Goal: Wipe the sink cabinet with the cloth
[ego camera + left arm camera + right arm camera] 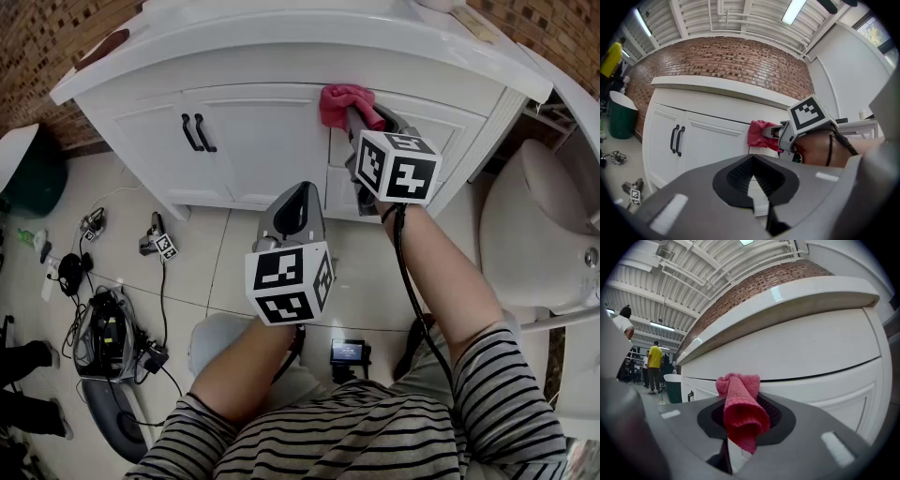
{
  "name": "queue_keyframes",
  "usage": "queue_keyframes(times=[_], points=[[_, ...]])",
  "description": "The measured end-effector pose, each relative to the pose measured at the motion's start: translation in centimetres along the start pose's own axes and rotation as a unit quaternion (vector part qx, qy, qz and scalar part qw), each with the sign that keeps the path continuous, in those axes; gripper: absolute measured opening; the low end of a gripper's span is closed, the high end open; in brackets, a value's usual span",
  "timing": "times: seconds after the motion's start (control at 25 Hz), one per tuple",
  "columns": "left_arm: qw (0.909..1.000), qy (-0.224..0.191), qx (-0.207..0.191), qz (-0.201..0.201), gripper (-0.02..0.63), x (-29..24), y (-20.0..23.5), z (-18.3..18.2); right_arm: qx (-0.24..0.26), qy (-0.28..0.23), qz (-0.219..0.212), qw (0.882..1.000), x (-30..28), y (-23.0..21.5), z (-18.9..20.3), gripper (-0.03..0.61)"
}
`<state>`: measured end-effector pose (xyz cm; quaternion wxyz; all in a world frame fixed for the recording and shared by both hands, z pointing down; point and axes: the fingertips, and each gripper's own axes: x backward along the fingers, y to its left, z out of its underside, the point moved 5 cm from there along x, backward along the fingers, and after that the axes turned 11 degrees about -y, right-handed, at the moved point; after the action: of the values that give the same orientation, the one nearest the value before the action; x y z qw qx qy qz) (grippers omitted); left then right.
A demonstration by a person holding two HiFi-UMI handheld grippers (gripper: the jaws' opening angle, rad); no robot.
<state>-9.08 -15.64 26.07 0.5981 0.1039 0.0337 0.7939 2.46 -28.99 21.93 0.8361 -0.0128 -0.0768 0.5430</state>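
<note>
The white sink cabinet (253,141) fills the top of the head view under its white countertop (281,37). A red cloth (343,101) is pressed against the cabinet front just under the countertop, right of the door handles. My right gripper (360,120) is shut on the red cloth (740,411), which bunches out between its jaws against the cabinet front (811,352). My left gripper (296,208) hangs lower, away from the cabinet, shut with nothing in it. In the left gripper view the cloth (760,135) and the cabinet doors (708,145) show ahead.
Two black door handles (198,132) sit on the left doors. A toilet (553,234) stands at the right. Cables and devices (108,328) lie on the tiled floor at the left, beside a green bin (33,173). People stand far off in the right gripper view.
</note>
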Motion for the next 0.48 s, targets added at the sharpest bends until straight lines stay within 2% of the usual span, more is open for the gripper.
queue_keyframes(times=[0.16, 0.24, 0.36, 0.48], points=[[1.0, 0.005, -0.002, 0.003, 0.0, 0.0, -0.1, 0.3, 0.01, -0.011, 0.03, 0.999, 2.5, -4.2, -0.6, 0.098], [1.0, 0.008, -0.002, 0.003, 0.0, 0.0, -0.1, 0.5, 0.014, -0.017, 0.066, 0.998, 5.1, -8.3, -1.0, 0.1], [0.9999, 0.013, 0.002, 0.0, 0.0, 0.0, -0.1, 0.7, 0.016, -0.028, 0.156, 0.987, 10.1, -16.2, -2.0, 0.1], [0.9999, 0.01, 0.003, -0.001, 0.0, 0.0, -0.5, 0.6, 0.007, -0.041, 0.262, 0.964, 14.5, -21.7, -3.1, 0.096]])
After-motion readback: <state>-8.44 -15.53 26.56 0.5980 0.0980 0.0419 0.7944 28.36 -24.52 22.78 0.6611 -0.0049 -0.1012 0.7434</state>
